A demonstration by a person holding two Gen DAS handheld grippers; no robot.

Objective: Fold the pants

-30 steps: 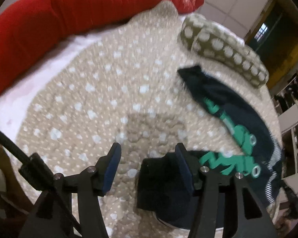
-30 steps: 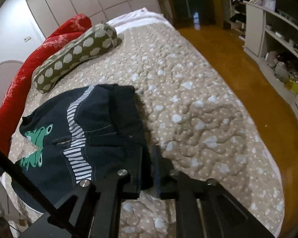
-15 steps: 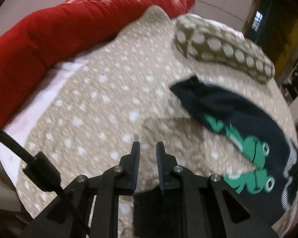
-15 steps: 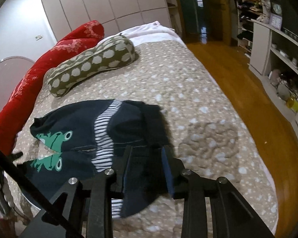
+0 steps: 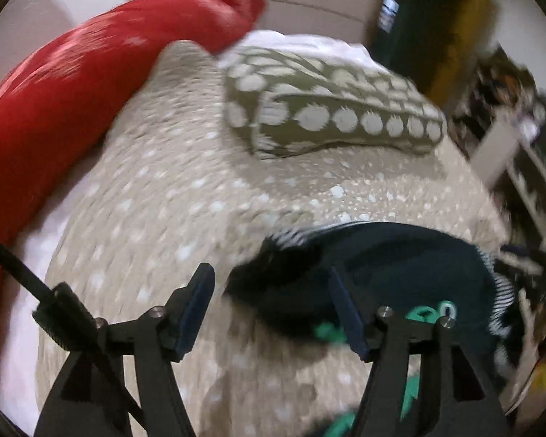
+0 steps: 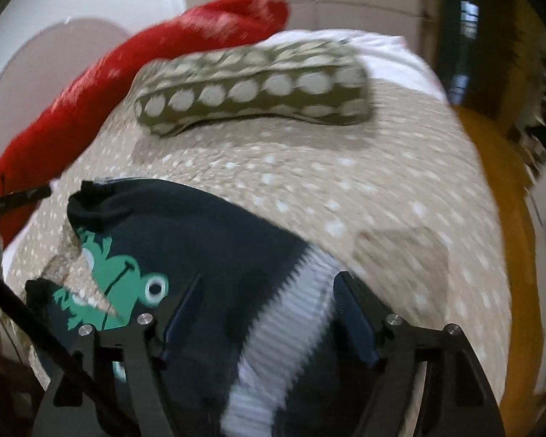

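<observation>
Dark navy pants point(image 6: 207, 240) with green frog prints and a white striped band lie folded over on the beige spotted bedspread point(image 6: 382, 196). In the left wrist view the pants point(image 5: 382, 266) lie at the lower right. My left gripper point(image 5: 273, 309) is open and empty, its right finger over the pants' edge. My right gripper point(image 6: 265, 313) is open and empty, just above the striped band of the pants. Both views are blurred by motion.
A long olive pillow with pale dots point(image 6: 251, 91) lies across the far side of the bed, also in the left wrist view point(image 5: 331, 113). A red bolster point(image 5: 72, 83) runs along the left edge. Wooden floor point(image 6: 506, 196) and shelves are to the right.
Both grippers were shut on the pants' edge half a second ago and have opened, letting the pants drop folded on the bed. Both have swung toward the pillow.
</observation>
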